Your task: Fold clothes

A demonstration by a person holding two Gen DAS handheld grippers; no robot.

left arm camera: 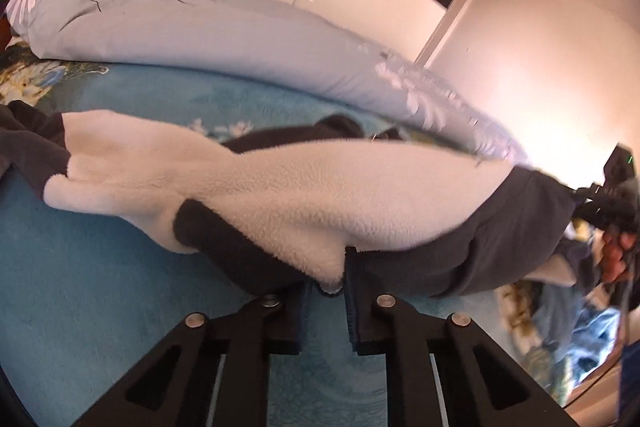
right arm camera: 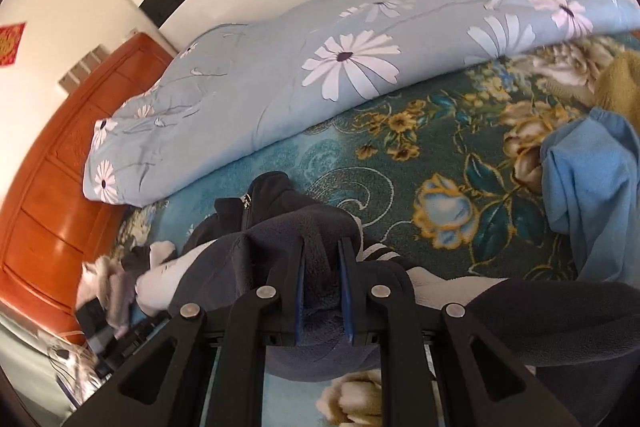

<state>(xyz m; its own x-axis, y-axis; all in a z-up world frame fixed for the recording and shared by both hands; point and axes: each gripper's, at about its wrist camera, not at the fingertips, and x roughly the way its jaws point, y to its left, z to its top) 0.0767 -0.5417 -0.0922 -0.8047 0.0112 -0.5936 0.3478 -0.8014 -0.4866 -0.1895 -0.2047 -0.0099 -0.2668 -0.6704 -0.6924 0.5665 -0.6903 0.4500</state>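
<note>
A dark fleece jacket with a white fuzzy lining (left arm camera: 304,187) hangs stretched between both grippers above a teal floral bedspread (left arm camera: 80,287). My left gripper (left arm camera: 326,283) is shut on the jacket's edge where white lining meets dark fabric. My right gripper (right arm camera: 322,259) is shut on a fold of the dark fleece (right arm camera: 280,223); the jacket's zipper (right arm camera: 246,207) shows just beyond it. The right gripper and the hand holding it also show at the far right of the left wrist view (left arm camera: 612,211).
A rolled light-blue daisy-print quilt (right arm camera: 320,67) lies along the far side of the bed. A blue garment (right arm camera: 592,179) and a mustard one (right arm camera: 620,83) lie on the bedspread (right arm camera: 440,155) to the right. An orange wooden headboard (right arm camera: 48,195) stands at left.
</note>
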